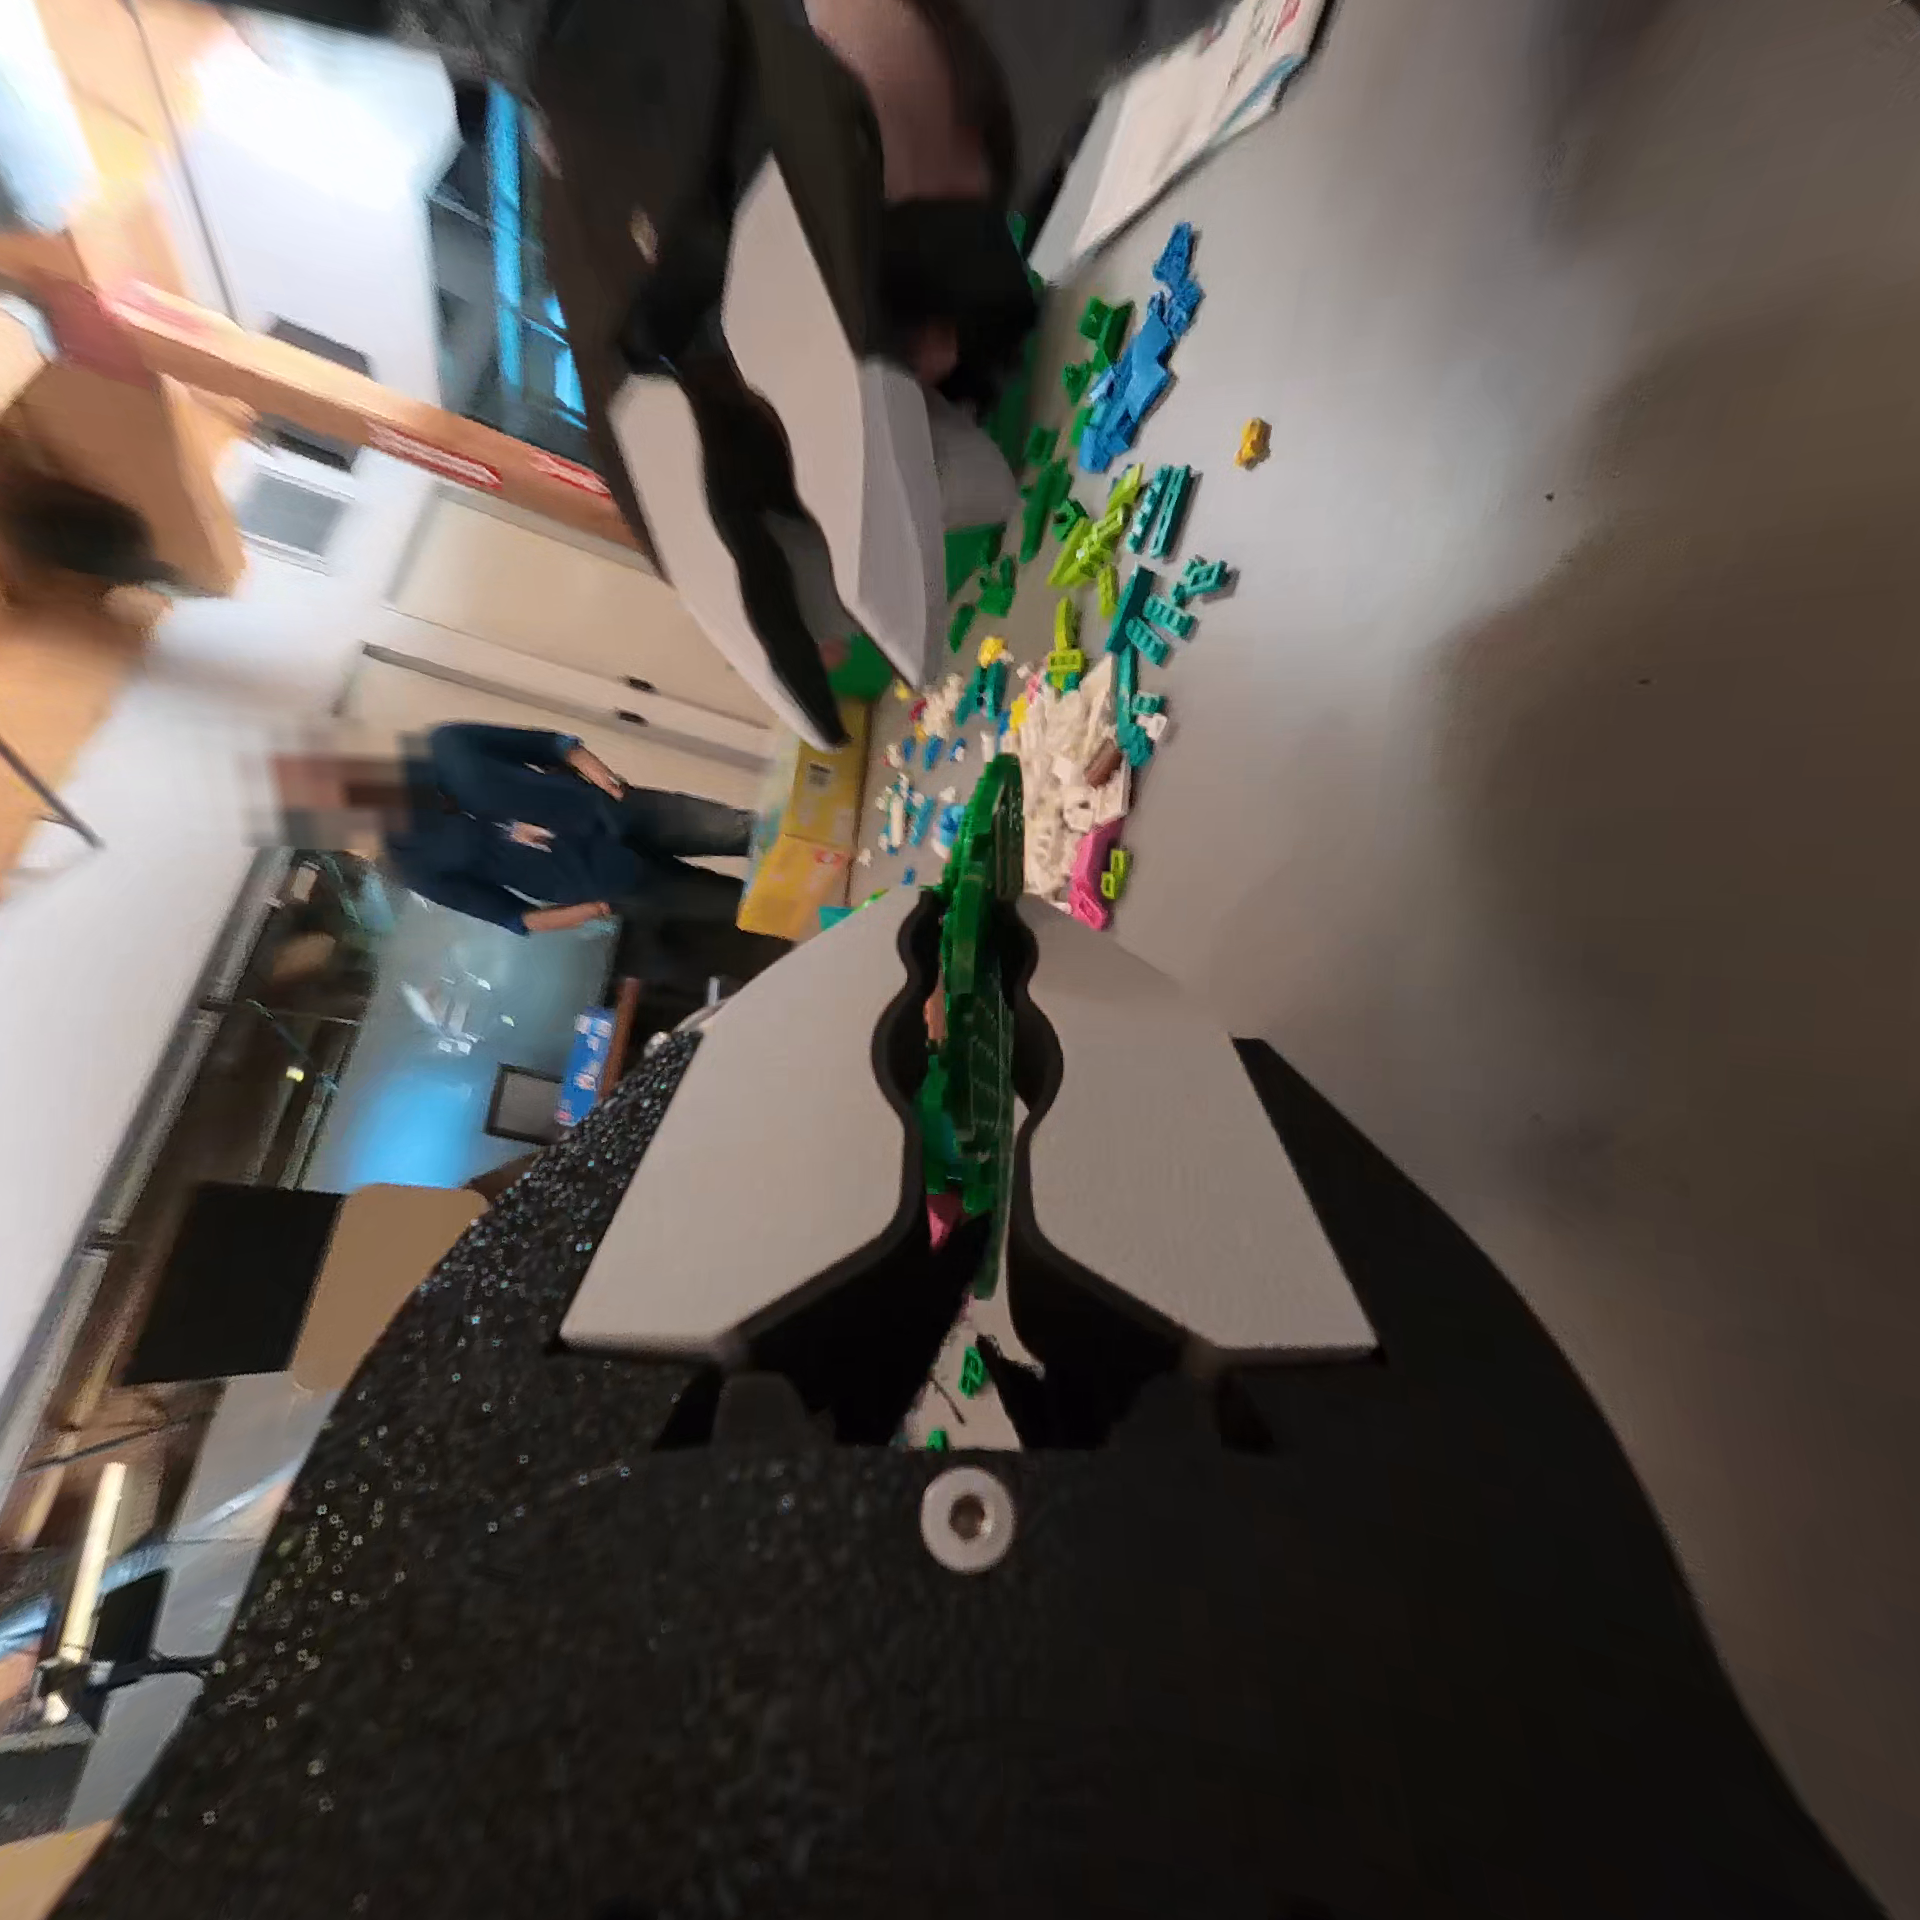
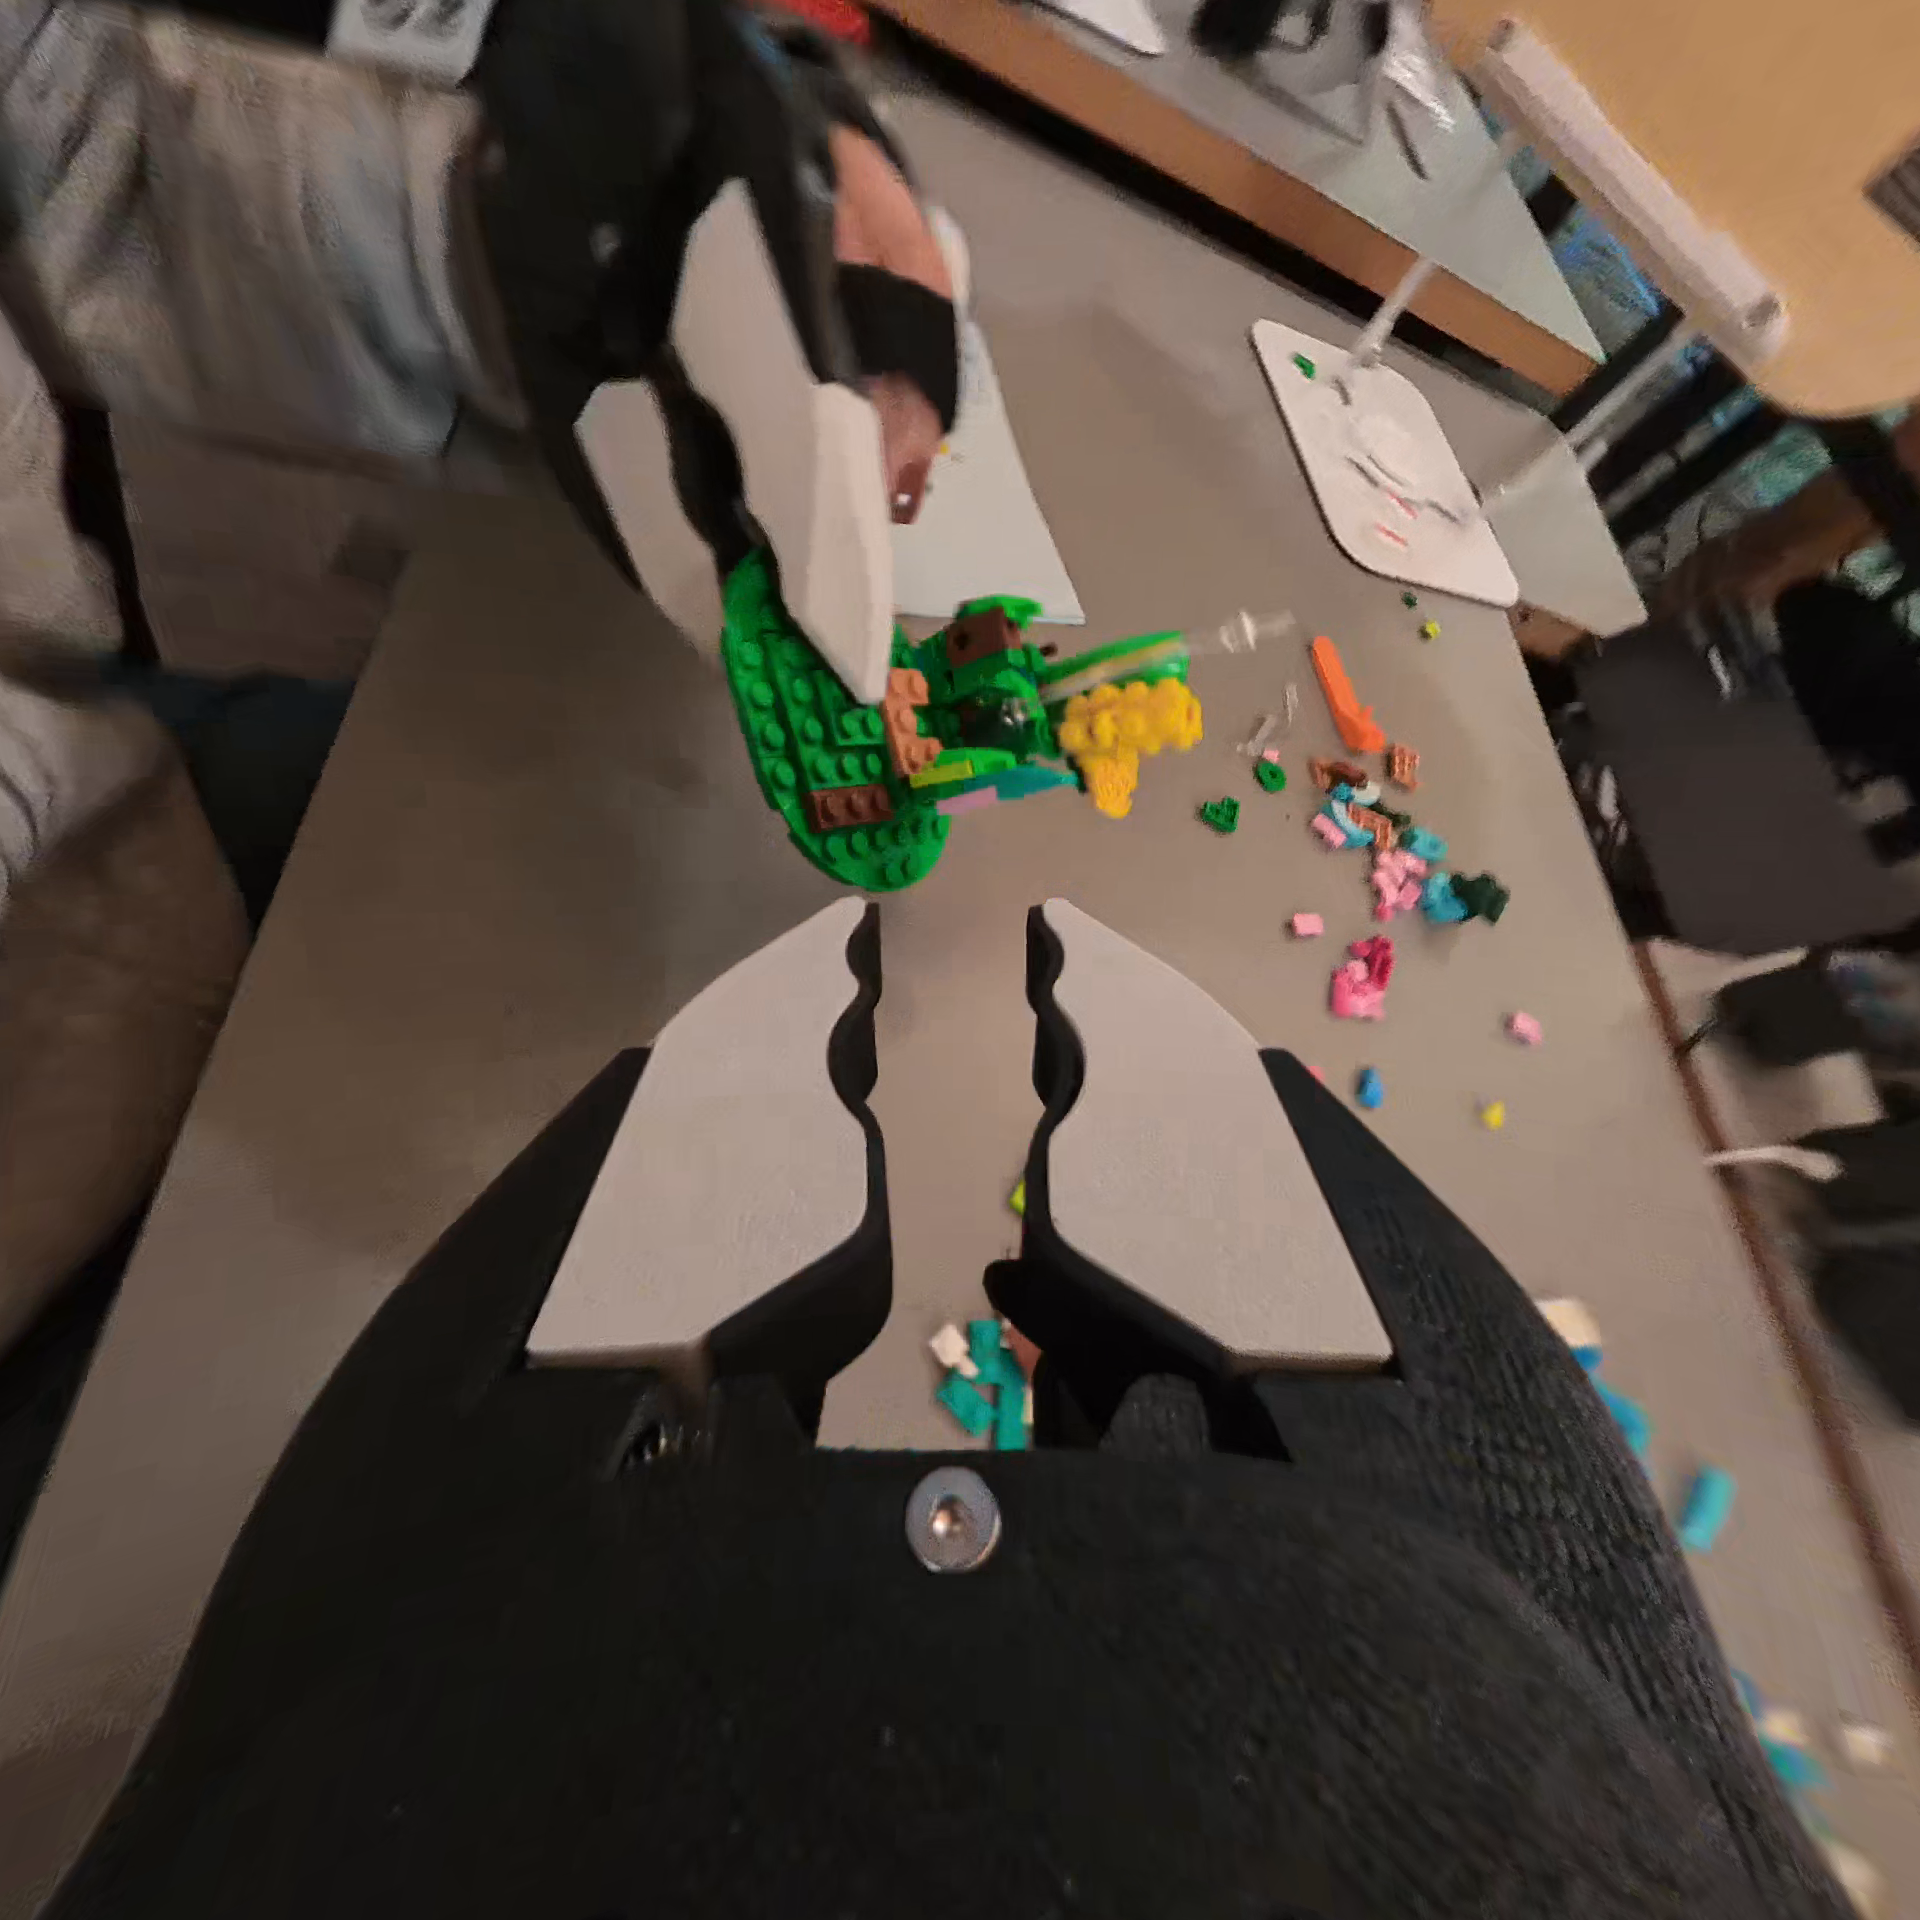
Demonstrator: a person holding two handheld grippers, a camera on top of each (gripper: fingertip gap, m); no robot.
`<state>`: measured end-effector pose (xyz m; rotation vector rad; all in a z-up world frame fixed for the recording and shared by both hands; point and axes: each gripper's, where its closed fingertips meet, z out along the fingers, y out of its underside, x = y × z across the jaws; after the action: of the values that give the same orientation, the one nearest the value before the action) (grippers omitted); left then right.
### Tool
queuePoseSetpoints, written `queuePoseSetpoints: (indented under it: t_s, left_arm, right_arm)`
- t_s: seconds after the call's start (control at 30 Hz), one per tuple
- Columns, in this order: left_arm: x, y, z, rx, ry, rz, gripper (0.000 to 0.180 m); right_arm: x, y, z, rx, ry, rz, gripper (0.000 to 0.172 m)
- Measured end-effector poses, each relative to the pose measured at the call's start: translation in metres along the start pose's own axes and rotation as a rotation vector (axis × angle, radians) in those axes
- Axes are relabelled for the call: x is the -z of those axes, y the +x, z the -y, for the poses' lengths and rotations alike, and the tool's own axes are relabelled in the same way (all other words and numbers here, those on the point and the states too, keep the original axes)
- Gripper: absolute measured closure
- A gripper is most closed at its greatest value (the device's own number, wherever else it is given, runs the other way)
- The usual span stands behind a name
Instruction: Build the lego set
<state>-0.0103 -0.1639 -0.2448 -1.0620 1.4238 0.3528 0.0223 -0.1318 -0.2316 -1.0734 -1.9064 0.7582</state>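
Two grippers hang over a grey table (image 2: 540,831) strewn with toy bricks. The left gripper (image 1: 977,935) pinches a green brick plate (image 1: 982,1039) edge-on, its two fingers (image 1: 831,1101) closed against the plate's faces. In the right wrist view the same plate (image 2: 821,748) is lifted clear of the table, tilted, with brown, tan and green bricks built on it and a yellow cluster (image 2: 1138,727) sticking out to one side.

The right gripper (image 2: 954,914) sits just beside the plate's lower rim without touching it. Its fingers (image 2: 748,1091) are spread apart and nothing is between them; bare table shows through the gap.

Loose bricks (image 2: 1392,852) in pink, teal, brown and dark green lie scattered to the right, near an orange piece (image 2: 1345,707). A white board (image 2: 1382,468) lies farther back. From the left wrist view, piles of blue, green and white bricks (image 1: 1101,582) cover the table beyond the plate, next to a yellow box (image 1: 810,831). A person (image 1: 520,821) in dark clothes stands in the background.
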Motion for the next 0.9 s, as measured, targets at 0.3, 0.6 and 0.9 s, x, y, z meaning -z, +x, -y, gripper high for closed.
queuePoseSetpoints:
  t_s: [0.3,0.6,0.9]
  left_arm:
    - [0.031,-0.029,0.031,0.538,0.488,-0.031,0.169]
    - [0.091,-0.078,0.05,0.915,1.016,-0.097,0.17]
    - [0.107,-0.081,0.069,0.86,1.074,-0.154,0.169]
  right_arm:
    - [-0.002,0.016,0.029,-0.42,0.29,0.091,0.156]
    - [0.006,0.006,0.094,-0.072,0.382,-0.026,0.16]
    - [0.014,-0.02,0.126,0.06,0.449,0.0,0.159]
